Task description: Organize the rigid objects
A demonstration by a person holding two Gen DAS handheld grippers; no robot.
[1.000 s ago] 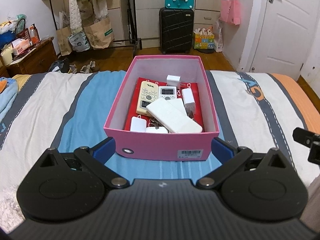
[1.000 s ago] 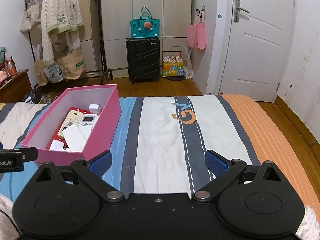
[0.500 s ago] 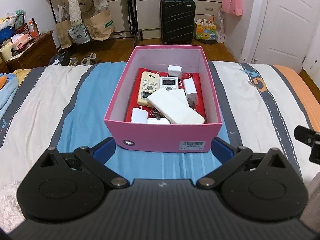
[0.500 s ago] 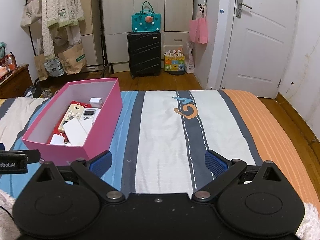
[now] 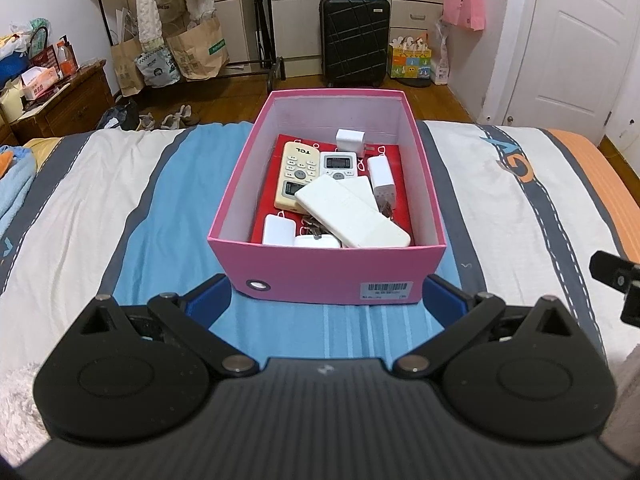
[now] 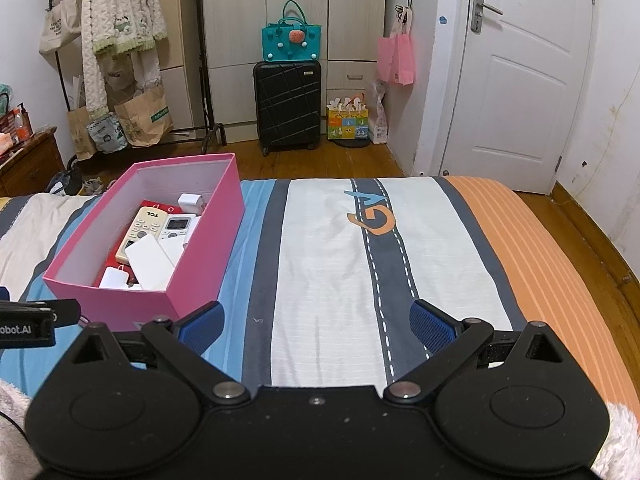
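A pink box point(image 5: 312, 272) sits on the striped bed and shows in the right wrist view point(image 6: 120, 304) at the left. It holds a cream TCL remote point(image 5: 296, 174), a white remote point(image 5: 339, 164), a white power bank point(image 5: 352, 212), white chargers point(image 5: 349, 138) and small white cases point(image 5: 278, 230). My left gripper point(image 5: 326, 296) is open and empty, just before the box's near wall. My right gripper point(image 6: 316, 326) is open and empty over the bedspread, to the right of the box.
The bed point(image 6: 340, 264) ends at a wooden floor. Beyond stand a black suitcase point(image 6: 287, 106) with a teal bag on top, a clothes rack point(image 6: 116, 40), paper bags, a wooden cabinet point(image 5: 60, 104) at the left and a white door point(image 6: 516, 80) at the right.
Both grippers have risen and drawn back slightly, so the box sits a little lower and farther in view. Nothing was taken hold of or let go.
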